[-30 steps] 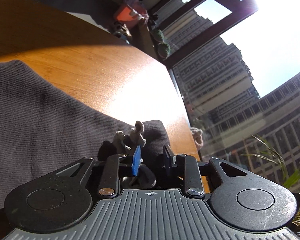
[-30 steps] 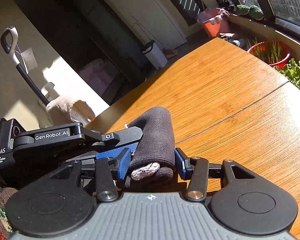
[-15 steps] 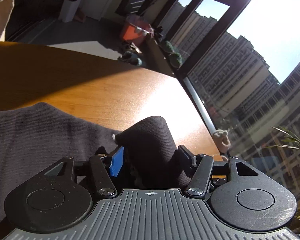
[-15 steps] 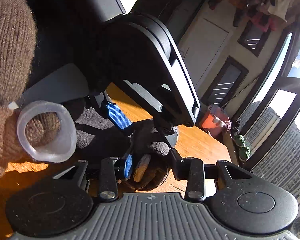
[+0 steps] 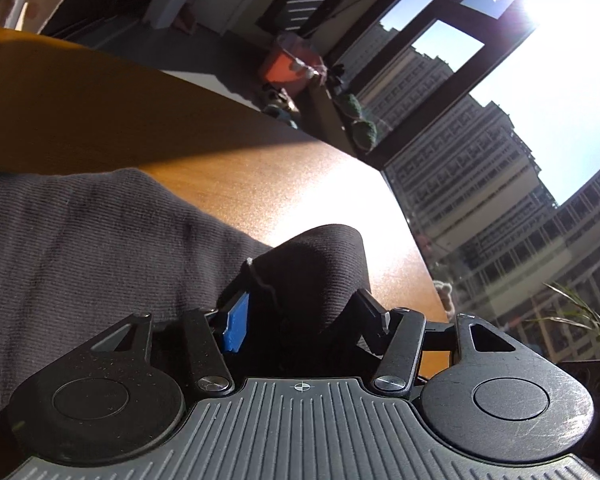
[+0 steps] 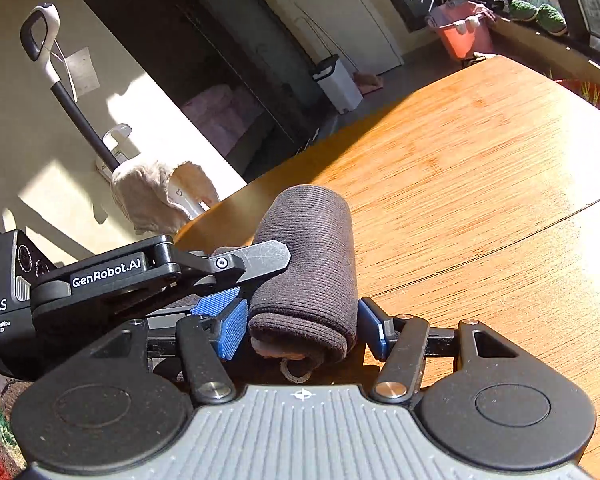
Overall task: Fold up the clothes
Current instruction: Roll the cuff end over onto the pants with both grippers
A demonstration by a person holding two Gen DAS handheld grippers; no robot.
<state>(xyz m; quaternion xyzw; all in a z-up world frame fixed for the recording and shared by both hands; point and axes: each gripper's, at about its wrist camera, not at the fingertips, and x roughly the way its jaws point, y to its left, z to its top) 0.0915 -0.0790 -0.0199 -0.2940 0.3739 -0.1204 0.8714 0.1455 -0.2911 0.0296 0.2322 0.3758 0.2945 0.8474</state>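
Two handheld grippers work over a wooden table [image 6: 480, 168] in strong sunlight. In the right wrist view, the right gripper [image 6: 302, 326] sits at six o'clock with its blue-padded fingers [image 6: 232, 330] spread to either side of a dark ribbed garment roll [image 6: 312, 264]; the pads look just beside the cloth rather than pressing it, though the shadow makes that hard to judge. The roll lies on the table, pointing toward twelve o'clock. The left gripper [image 6: 228, 300] enters from nine o'clock, its fingertip against the roll's left side. In the left wrist view, the same dark cloth fills the gap between that gripper's fingers [image 5: 236, 324], which look parted around it; whether they squeeze it cannot be told. More of the garment [image 5: 80, 248] spreads flat toward nine o'clock. A pink bucket [image 6: 462, 30] stands on the floor at one o'clock.
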